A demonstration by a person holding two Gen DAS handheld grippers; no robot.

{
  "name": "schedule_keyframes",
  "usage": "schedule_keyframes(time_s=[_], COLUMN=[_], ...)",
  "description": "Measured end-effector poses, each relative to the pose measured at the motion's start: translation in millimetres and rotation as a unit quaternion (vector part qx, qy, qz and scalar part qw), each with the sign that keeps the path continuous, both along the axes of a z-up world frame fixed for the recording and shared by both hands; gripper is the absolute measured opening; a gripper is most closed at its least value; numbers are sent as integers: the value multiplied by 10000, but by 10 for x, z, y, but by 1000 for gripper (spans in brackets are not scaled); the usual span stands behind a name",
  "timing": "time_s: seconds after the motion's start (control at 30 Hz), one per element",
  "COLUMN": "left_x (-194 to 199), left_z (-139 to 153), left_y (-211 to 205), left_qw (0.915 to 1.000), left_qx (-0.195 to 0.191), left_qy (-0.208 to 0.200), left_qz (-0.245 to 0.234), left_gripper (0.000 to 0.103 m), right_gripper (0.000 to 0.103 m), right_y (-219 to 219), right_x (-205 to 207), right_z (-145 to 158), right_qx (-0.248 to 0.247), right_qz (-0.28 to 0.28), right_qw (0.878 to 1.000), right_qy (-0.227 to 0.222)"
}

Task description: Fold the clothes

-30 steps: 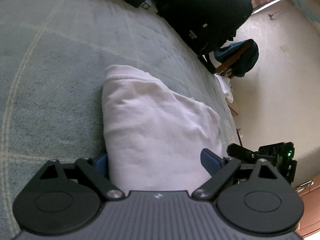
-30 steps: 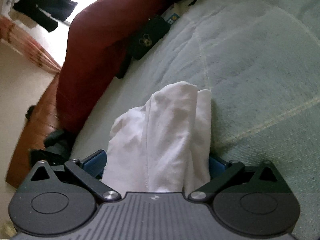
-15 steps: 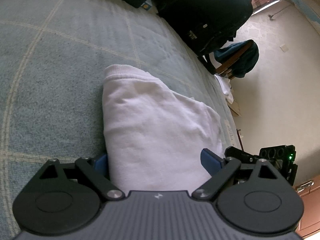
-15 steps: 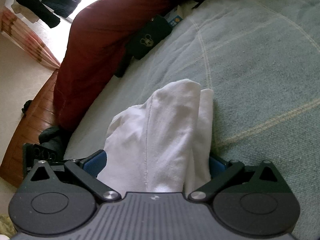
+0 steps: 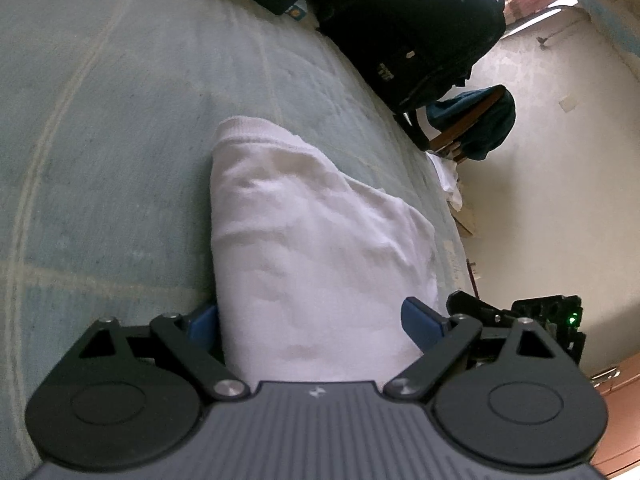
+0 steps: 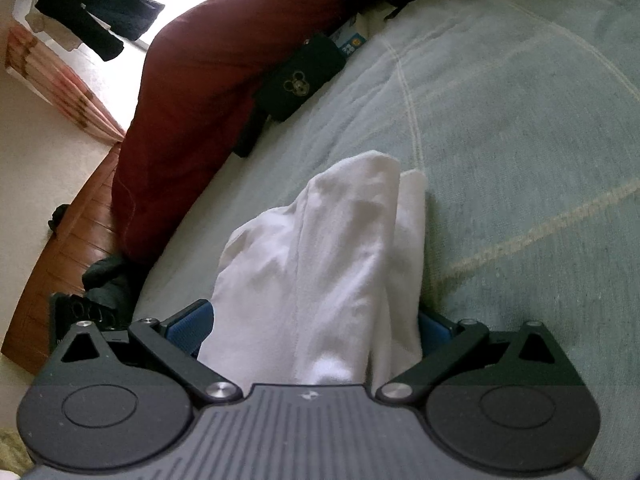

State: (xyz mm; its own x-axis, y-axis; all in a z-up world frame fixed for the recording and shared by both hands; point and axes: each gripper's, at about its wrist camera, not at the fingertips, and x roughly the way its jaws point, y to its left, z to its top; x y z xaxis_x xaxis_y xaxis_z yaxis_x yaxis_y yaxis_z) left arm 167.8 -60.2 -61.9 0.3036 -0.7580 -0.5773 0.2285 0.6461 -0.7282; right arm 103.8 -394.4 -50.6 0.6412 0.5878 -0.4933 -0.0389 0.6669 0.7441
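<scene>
**Cloth caught between both claws, over the bed**

Cloth first, nearest each lens: white garment (image 5: 316,248) filling the gap of the left claw (image 5: 316,320), blue pads pressed to either side of the bundle, so clenched on it. Same in the right wrist view: right claw (image 6: 316,324) clamped on the garment (image 6: 332,264), layers bunched and doubled between the pads. Held at two separate spots, probably to keep the layers together and the edges in line while carried or laid down; impossible to tell which. Garment draped forward from both claws, its far end resting on or just above the pale green bed cover (image 5: 100,160). Already doubled over, though how many folds remain cannot be judged. Farther off, a black pouch (image 6: 300,80) near the bed's edge, a dark red cloth (image 6: 208,92) beside it, and a dark backpack (image 5: 412,24) beyond.
</scene>
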Motion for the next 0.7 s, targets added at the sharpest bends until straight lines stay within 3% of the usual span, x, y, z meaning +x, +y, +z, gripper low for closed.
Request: schedule_keyframes(time_s=[0.2, 0.7], left_x=[-149, 84], left_z=[-14, -48], left_y=[83, -39], left_qw=[9997, 9990], left_qx=[-147, -238], left_qy=[155, 244], left_qz=[-136, -295], left_gripper=[92, 95], right_gripper=[103, 103], right_y=[-3, 48], right_x=[-137, -65], right_z=[-20, -12], right_qx=[208, 114], right_qz=[110, 195], right_qw=[9997, 9997], right_qy=[88, 102])
